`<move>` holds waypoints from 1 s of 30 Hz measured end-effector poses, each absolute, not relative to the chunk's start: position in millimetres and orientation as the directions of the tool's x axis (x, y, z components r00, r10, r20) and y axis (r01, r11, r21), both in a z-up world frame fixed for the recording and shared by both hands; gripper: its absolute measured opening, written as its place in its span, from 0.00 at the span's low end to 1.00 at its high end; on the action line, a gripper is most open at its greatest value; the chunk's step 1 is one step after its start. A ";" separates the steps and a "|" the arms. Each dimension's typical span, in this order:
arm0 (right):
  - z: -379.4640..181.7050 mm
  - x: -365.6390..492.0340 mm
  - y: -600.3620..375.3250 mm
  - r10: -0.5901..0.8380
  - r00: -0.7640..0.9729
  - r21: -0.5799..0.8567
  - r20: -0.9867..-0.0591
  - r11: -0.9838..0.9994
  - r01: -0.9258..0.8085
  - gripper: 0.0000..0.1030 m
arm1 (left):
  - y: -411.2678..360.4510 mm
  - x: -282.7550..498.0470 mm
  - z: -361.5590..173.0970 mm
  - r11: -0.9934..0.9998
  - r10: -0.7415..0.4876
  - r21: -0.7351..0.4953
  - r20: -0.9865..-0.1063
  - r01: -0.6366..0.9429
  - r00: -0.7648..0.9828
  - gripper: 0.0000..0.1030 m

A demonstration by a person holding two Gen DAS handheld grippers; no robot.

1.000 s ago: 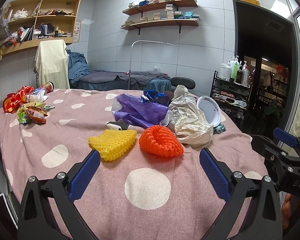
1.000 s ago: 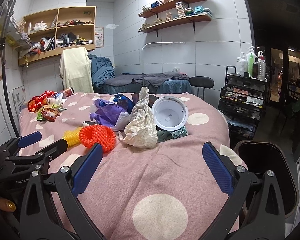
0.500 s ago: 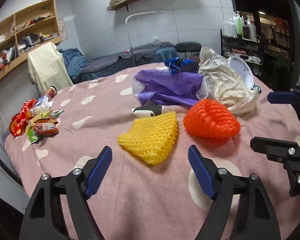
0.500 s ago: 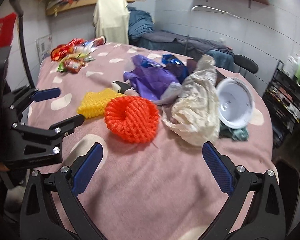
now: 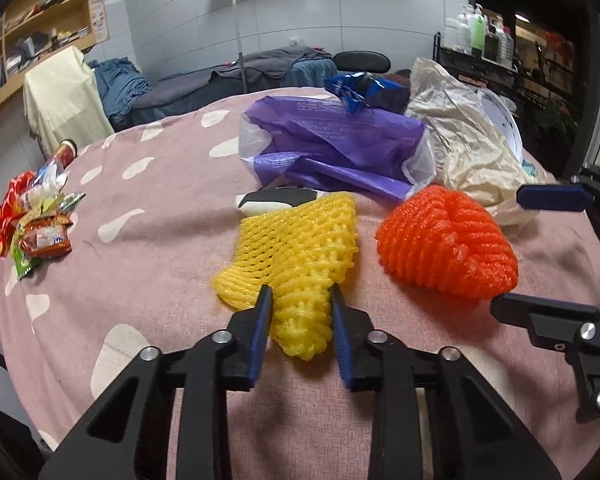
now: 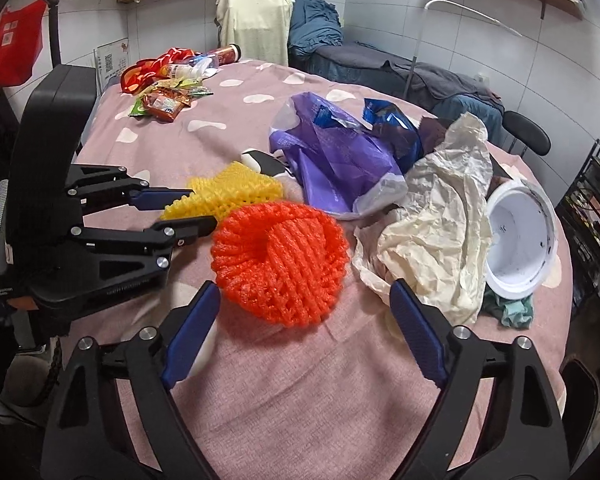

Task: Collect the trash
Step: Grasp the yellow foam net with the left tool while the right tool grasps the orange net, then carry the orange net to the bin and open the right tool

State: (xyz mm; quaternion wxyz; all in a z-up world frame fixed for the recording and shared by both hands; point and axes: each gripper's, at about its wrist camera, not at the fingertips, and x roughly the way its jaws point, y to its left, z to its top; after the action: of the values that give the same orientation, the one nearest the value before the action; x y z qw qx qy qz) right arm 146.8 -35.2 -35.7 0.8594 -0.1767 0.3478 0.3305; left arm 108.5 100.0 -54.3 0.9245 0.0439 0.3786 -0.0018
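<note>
Pink spotted tablecloth (image 5: 148, 280); white cup (image 6: 520, 240) lies tipped, empty.

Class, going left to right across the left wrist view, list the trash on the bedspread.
Snack wrappers → yellow foam net → orange foam net → crumpled paper.

Bare cloth (image 6: 300, 380) before orange net (image 6: 280, 264)

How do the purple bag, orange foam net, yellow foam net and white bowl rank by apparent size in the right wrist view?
1. Purple bag and orange foam net: alike; the net lies nearer.
2. White bowl.
3. Yellow foam net, partly hidden.
</note>
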 end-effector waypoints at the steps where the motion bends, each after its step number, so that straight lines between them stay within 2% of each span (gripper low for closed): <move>1: -36.2 148.4 -31.1 0.446 0.535 -0.077 -0.717 0.713 -0.697 0.72 | 101.4 107.9 -53.7 0.997 0.029 0.068 -0.697 0.027 0.717 0.22; 2: -37.1 150.2 -26.5 0.447 0.530 -0.079 -0.721 0.706 -0.704 0.68 | 103.2 106.4 -52.8 0.998 0.027 0.055 -0.692 0.014 0.721 0.21; 4: -39.6 152.8 -19.3 0.450 0.514 -0.077 -0.730 0.693 -0.716 0.47 | 105.2 102.9 -50.7 0.999 0.029 0.033 -0.683 -0.009 0.730 0.20; 6: -42.0 153.2 -13.8 0.449 0.506 -0.079 -0.736 0.686 -0.723 0.33 | 108.8 97.3 -48.1 0.999 0.030 0.005 -0.670 -0.035 0.741 0.20; 7: -42.6 153.0 -12.4 0.448 0.509 -0.084 -0.735 0.685 -0.724 0.27 | 110.4 94.3 -47.0 0.999 0.028 -0.009 -0.664 -0.045 0.748 0.20; 9: -43.5 150.5 -10.9 0.450 0.514 -0.091 -0.731 0.681 -0.726 0.21 | 114.1 87.4 -44.8 0.997 0.028 -0.040 -0.652 -0.071 0.757 0.20; 16: -27.4 139.2 -32.8 0.553 0.492 0.029 -0.673 0.684 -0.729 0.18 | 116.1 65.6 -28.7 0.989 0.019 -0.105 -0.587 -0.099 0.809 0.20; 22: -2.1 115.2 -69.5 0.627 0.531 0.104 -0.570 0.696 -0.710 0.18 | 92.4 55.5 -7.2 0.989 -0.039 -0.141 -0.528 -0.042 0.849 0.20; 26: 11.7 107.8 -105.8 0.616 0.606 0.131 -0.503 0.748 -0.651 0.18 | 65.1 56.8 4.3 0.988 -0.107 -0.151 -0.486 0.037 0.867 0.20; 30: 18.4 107.6 -156.8 0.520 0.722 0.133 -0.457 0.842 -0.523 0.18 | 30.8 66.5 11.9 0.978 -0.198 -0.155 -0.465 0.141 0.863 0.20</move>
State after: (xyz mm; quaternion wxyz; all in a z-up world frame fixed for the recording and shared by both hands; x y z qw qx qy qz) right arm 107.6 -156.8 18.4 0.9278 -0.0026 0.2454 0.2809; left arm 66.5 30.8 11.9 0.9633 -0.0580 0.2469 -0.0879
